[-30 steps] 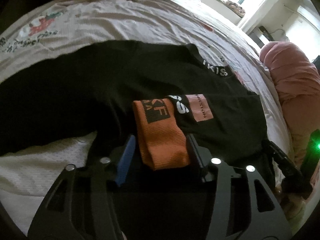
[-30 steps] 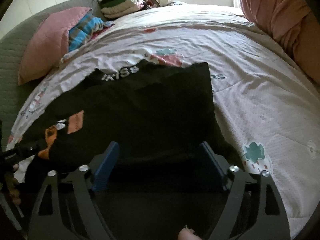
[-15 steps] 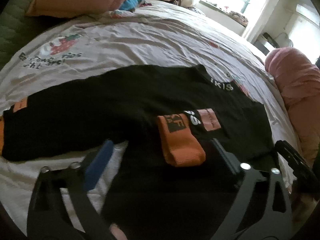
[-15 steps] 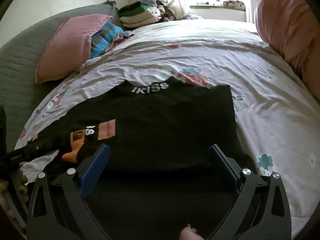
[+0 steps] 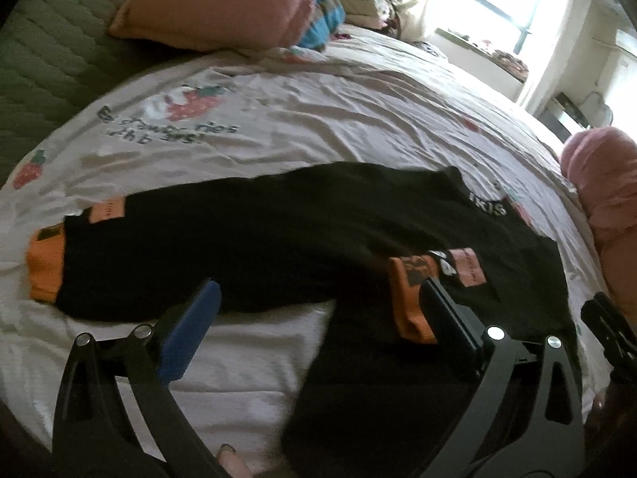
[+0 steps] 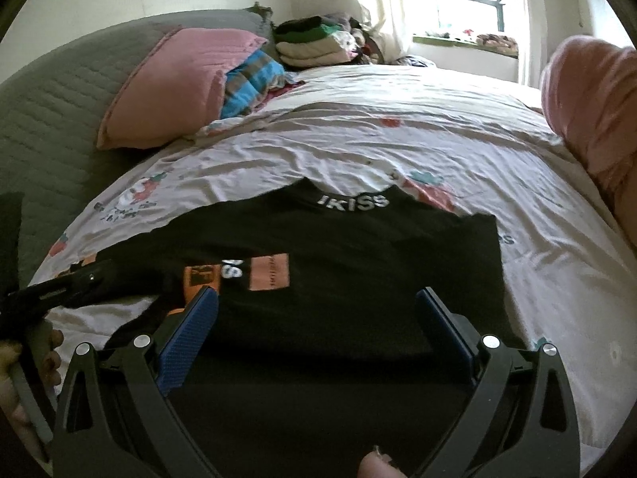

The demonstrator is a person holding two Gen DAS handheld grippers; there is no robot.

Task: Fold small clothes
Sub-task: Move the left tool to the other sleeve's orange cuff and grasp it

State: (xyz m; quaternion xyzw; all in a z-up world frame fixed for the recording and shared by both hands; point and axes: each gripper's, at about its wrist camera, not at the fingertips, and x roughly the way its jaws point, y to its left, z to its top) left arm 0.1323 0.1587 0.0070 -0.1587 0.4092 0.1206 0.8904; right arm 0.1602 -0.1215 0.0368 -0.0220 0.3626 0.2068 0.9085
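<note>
Both grippers have lifted back from the black sweatshirt (image 6: pixel 358 263) since a second ago, and the left one has let go of the orange cuff (image 5: pixel 410 298) it was pinching. That garment lies flat on the white strawberry-print bedspread (image 6: pixel 358 135), its body already folded into a rectangle with the white-lettered collar (image 6: pixel 352 200) at the far edge. One sleeve is folded across the chest, ending in the orange cuff beside a pink patch (image 6: pixel 270 271); the other sleeve (image 5: pixel 179 247) stretches out sideways across the bedspread, its own orange cuff (image 5: pixel 45 265) at the far left of the left wrist view. A grey quilted cover (image 6: pixel 51 127) runs along the bed's far side, with a pink pillow (image 6: pixel 175 83) leaning on it, a blue striped cloth (image 6: pixel 251 79) next to that, and a stack of folded clothes (image 6: pixel 314 42) behind. A pink bolster (image 6: pixel 589 99) lies at the right. The left gripper (image 5: pixel 318 306) stands spread wide with nothing between its blue pads, the folded cuff just beyond its right finger. The right gripper (image 6: pixel 316 310) is likewise released, hovering above the sweatshirt's near edge.
</note>
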